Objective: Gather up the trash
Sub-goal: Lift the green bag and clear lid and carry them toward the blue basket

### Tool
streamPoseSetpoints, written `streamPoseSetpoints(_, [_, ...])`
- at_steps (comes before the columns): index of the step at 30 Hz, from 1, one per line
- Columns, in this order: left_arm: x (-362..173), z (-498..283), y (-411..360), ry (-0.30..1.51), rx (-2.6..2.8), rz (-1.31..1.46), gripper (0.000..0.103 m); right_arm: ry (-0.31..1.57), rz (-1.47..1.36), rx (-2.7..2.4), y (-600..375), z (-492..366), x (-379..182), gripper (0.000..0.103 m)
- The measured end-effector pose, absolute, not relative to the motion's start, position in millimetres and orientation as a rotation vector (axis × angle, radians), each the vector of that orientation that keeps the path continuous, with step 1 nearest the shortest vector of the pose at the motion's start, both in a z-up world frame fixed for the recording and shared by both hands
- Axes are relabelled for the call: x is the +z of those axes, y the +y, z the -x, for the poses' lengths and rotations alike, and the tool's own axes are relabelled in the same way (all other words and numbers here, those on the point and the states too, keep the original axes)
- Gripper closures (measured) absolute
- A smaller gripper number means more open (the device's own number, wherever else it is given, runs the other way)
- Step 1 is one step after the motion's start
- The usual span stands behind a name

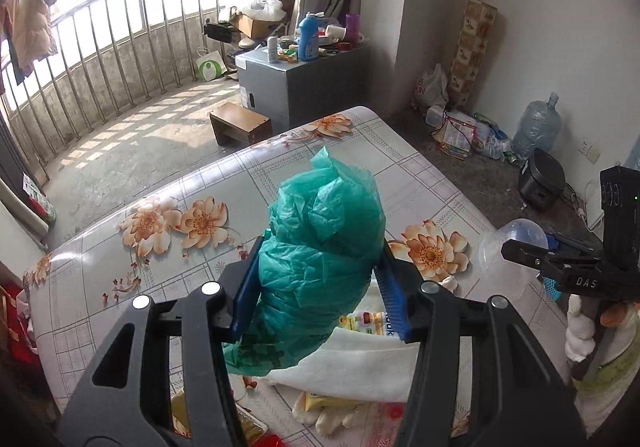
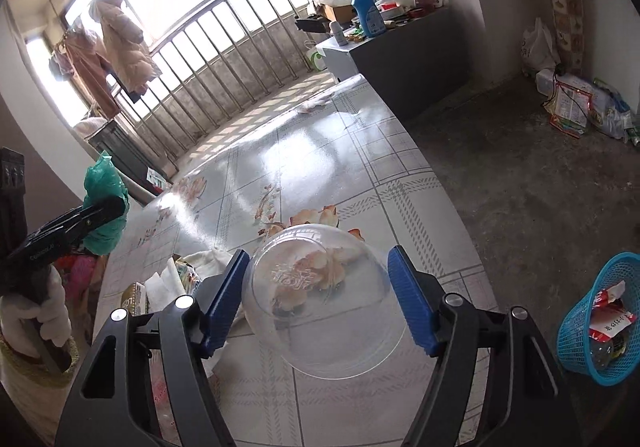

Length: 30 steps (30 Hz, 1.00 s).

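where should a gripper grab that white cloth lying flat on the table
Grip the white cloth at its near folded edge, coming down from above, since it lies flat on the floral table with little height to pinch elsewhere. Both grippers are occupied: the left gripper holds the green plastic bag, the right gripper the clear plastic lid.

Bag: teal-green plastic you see between blue pads.
Cup: clear, see-through.
Tablecloth: your pale grey check with orange flowers.
Basket: bright blue mesh.
Bottle: blue, white cap.
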State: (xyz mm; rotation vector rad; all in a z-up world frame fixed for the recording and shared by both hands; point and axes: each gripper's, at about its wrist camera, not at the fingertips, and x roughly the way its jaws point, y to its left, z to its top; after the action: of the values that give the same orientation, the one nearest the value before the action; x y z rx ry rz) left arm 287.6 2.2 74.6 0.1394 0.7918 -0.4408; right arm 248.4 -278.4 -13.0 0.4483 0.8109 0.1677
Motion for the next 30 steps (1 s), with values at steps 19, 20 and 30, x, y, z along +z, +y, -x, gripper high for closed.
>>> streamPoseSetpoints(19, [22.7, -150.2, -61.1, 0.916, -0.674, -0.058, 0.053, 0.84, -0.514, 0.039, -310.8, -143.3, -18.0, 0.034])
streamPoseSetpoints(20, [19.7, -148.9, -62.1, 0.927, -0.679, -0.049, 0.053, 0.842, -0.517, 0.04, -311.7, -142.7, -19.0, 0.034])
streamPoseSetpoints(30, [12.1, -145.8, -77.2, 0.933, -0.662, -0.088, 0.053, 0.824, -0.542, 0.055, -318.7, -138.2, -19.2, 0.034])
